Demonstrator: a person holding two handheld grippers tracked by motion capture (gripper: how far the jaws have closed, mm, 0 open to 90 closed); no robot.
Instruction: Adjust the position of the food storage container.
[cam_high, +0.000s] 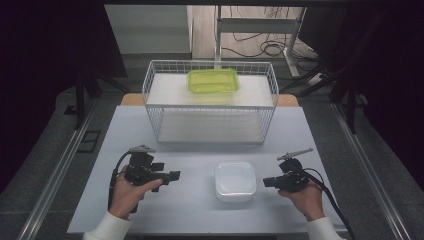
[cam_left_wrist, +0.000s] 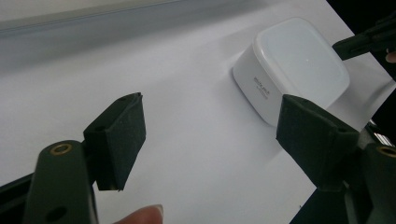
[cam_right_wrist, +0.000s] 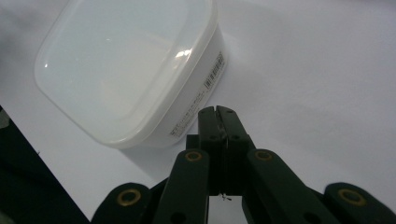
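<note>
High view, table: a white table (cam_high: 165, 200) is seen, with the white container taken as landmark for all places.
Wire basket: a white wire basket (cam_high: 210, 102) stands beyond the container, well apart; a green lidded box (cam_high: 213, 80) lies on its upper shelf.
White container: a squarish lidded tub (cam_high: 235, 180), with no marked long axis, rests on the table between the two grippers.
Left gripper: the left gripper (cam_high: 172, 175) is held left of the container, apart from it, jaws spread wide and empty.
Right gripper: the right gripper (cam_high: 266, 182) is held just right of the container, jaws pressed together on nothing; it is judged the nearer tool.
Writing: small print and a label (cam_right_wrist: 213, 77) are seen on the container's side wall, too small to read.
</note>
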